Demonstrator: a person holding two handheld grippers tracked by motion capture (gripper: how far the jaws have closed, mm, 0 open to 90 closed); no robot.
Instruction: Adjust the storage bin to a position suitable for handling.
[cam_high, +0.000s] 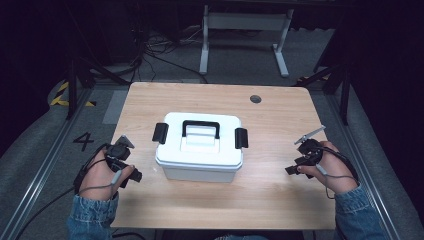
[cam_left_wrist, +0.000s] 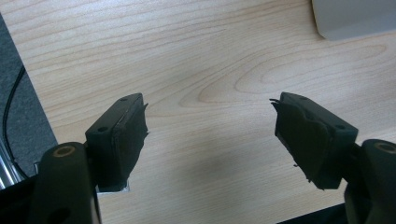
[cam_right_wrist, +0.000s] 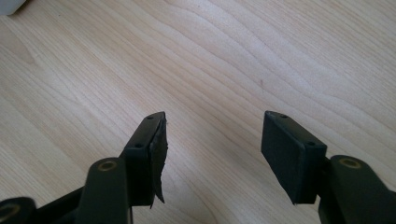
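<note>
A white lidded storage box (cam_high: 200, 145) stands mid-table, with a black carry handle (cam_high: 200, 128) on top and a black latch at each end (cam_high: 160, 132) (cam_high: 241, 137). My left gripper (cam_high: 131, 176) rests low over the table, left of the box, open with nothing between its jaws. In the left gripper view the gripper (cam_left_wrist: 210, 126) looks at bare wood, with a corner of the box (cam_left_wrist: 355, 18) at top right. My right gripper (cam_high: 294, 169) sits right of the box, open and empty. The right gripper view has the gripper (cam_right_wrist: 212, 135) above plain wood grain.
The wooden table (cam_high: 270, 190) has a round cable hole (cam_high: 255, 99) at the back right. A white desk frame (cam_high: 245, 30) and cables lie on the floor beyond. Metal rails run along both sides of the table.
</note>
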